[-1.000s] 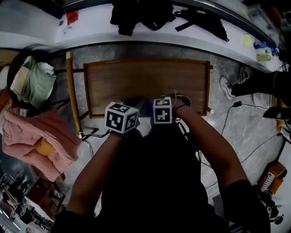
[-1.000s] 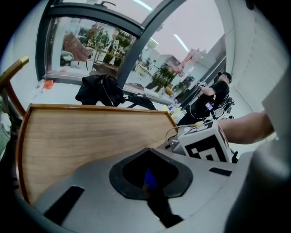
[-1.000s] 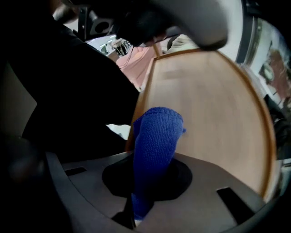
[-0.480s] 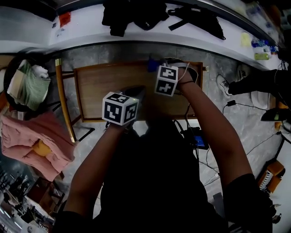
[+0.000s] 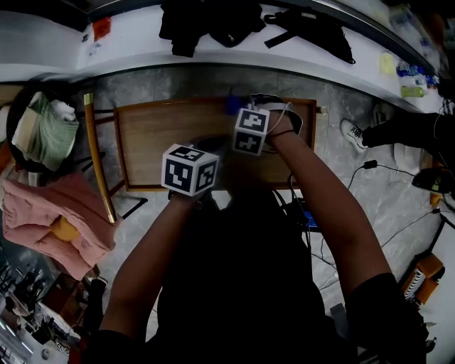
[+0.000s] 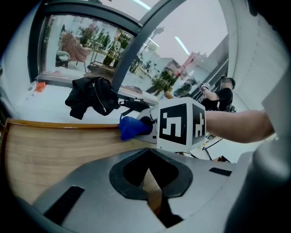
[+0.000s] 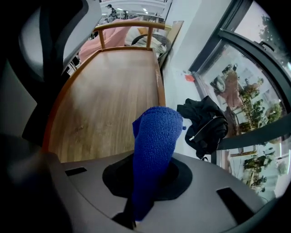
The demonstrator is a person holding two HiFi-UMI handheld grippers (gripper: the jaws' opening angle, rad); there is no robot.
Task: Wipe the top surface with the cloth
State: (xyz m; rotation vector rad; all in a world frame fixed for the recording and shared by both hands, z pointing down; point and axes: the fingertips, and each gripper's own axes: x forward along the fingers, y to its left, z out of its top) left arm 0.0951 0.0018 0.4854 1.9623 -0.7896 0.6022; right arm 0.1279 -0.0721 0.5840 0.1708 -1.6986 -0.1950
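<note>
The wooden table top point(image 5: 170, 135) lies below me, also seen in the right gripper view point(image 7: 104, 95) and the left gripper view point(image 6: 50, 145). My right gripper point(image 5: 245, 117) is shut on a blue cloth point(image 7: 154, 145), which sticks out past its jaws. In the head view the blue cloth point(image 5: 233, 105) is at the table's far edge, right of the middle. The left gripper view shows the blue cloth point(image 6: 132, 127) ahead, beside the right gripper's marker cube point(image 6: 179, 123). My left gripper point(image 5: 199, 153) hangs over the near part of the table, its jaws together with nothing between them.
Black clothing point(image 5: 206, 21) and a black bag point(image 5: 309, 32) lie on the white ledge behind the table. A wooden rail point(image 5: 98, 156) stands at the table's left end. Pink fabric point(image 5: 50, 217) and a basket of cloths point(image 5: 43, 131) are at the left. Cables point(image 5: 341, 234) cross the floor on the right.
The right gripper has carried the blue cloth from the table's near edge to its far edge, then slightly left. The left gripper has barely moved.
</note>
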